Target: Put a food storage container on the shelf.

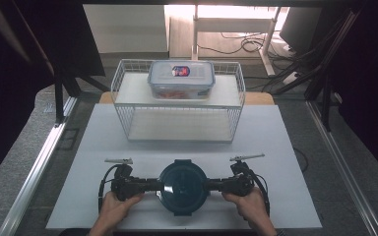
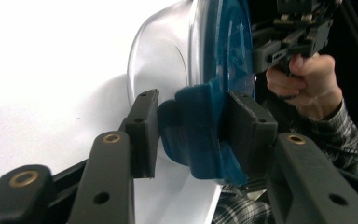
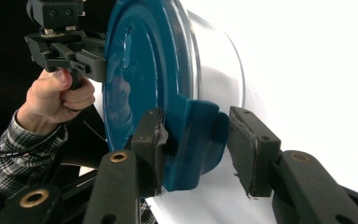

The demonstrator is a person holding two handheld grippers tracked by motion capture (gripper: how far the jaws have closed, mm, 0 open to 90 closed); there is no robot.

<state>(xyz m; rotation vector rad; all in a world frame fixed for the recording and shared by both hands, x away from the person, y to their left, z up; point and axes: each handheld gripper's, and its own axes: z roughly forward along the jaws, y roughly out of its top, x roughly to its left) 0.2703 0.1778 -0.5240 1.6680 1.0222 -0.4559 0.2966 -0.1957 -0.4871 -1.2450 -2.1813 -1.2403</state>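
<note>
A round clear container with a dark teal lid [image 1: 183,187] lies on the white board near the front edge, between both hands. My left gripper [image 1: 158,186] comes at it from the left. In the left gripper view its jaws [image 2: 193,130] clamp the teal side latch [image 2: 200,144], a pad on each face. My right gripper [image 1: 209,186] comes from the right. In the right gripper view it [image 3: 200,149] has the opposite latch [image 3: 191,140] between its pads, one pressed on it, the other right against its edge. Each gripper view also shows the other hand and gripper farther off.
A white wire basket [image 1: 128,66] with two shelves stands at the back of the board [image 1: 275,147]. A clear lidded box [image 1: 181,78] with something red inside rests on its upper shelf. Metal rails [image 1: 44,157] run along both table sides.
</note>
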